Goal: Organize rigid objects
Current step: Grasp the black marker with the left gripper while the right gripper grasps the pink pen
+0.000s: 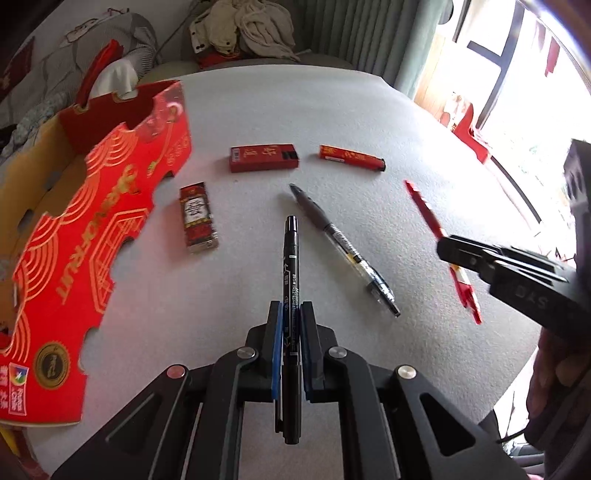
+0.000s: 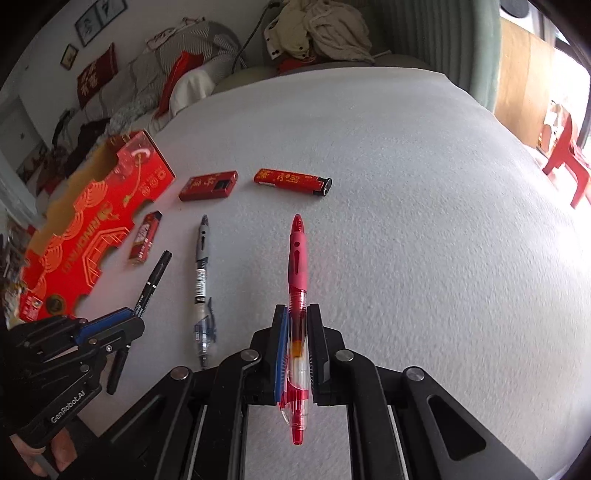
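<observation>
- Left gripper: jaws clamped on slim black marker pen, lifted above white felt-covered table.
- Right gripper: jaws clamped on translucent red ballpoint pen.
- Grey-gripped clear pen: lying on table between them.

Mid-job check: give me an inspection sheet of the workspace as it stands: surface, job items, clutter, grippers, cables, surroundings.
Surface: white felt-like table cover, flat, no spills seen.
Job's things: black marker and red pen are each in a gripper; grey gel pen, red lighter, flat red box and small red-and-white box lie apart on the cover; open red carton at the left edge.
Clutter: nothing seen on the cover.
Grippers: left gripper shut on the black marker; right gripper shut on the red pen.
Cables: a dark cord hangs by the clothes behind the table.
Surroundings: heaped clothes, red plastic chair, bright window.
</observation>
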Demonstrator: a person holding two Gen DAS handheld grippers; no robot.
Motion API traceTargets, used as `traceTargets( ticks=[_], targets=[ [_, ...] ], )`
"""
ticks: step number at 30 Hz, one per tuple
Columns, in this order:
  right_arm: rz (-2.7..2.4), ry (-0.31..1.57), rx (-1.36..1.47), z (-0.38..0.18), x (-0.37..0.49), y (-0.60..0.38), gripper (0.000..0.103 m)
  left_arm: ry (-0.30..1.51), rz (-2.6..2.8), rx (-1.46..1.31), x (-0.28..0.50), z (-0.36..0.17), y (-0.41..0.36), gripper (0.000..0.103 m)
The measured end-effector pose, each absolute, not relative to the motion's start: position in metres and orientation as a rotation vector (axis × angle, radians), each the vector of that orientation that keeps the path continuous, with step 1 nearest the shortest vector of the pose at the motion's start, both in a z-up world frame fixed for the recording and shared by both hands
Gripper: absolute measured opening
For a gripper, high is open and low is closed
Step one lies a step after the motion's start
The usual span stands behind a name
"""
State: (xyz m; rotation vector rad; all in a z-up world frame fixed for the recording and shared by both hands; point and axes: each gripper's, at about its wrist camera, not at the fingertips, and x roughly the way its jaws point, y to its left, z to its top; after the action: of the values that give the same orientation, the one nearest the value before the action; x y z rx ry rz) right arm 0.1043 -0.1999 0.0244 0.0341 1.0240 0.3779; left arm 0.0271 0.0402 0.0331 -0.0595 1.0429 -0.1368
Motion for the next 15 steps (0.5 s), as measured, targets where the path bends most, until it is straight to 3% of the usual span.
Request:
traceTargets(
  ticks=[15],
  targets=[
    [0.445,0.876,0.124,0.068,0.054,-0.181,0.011,0.880,-0.076,-0.062,0.002,0.085,0.062,0.009]
  ],
)
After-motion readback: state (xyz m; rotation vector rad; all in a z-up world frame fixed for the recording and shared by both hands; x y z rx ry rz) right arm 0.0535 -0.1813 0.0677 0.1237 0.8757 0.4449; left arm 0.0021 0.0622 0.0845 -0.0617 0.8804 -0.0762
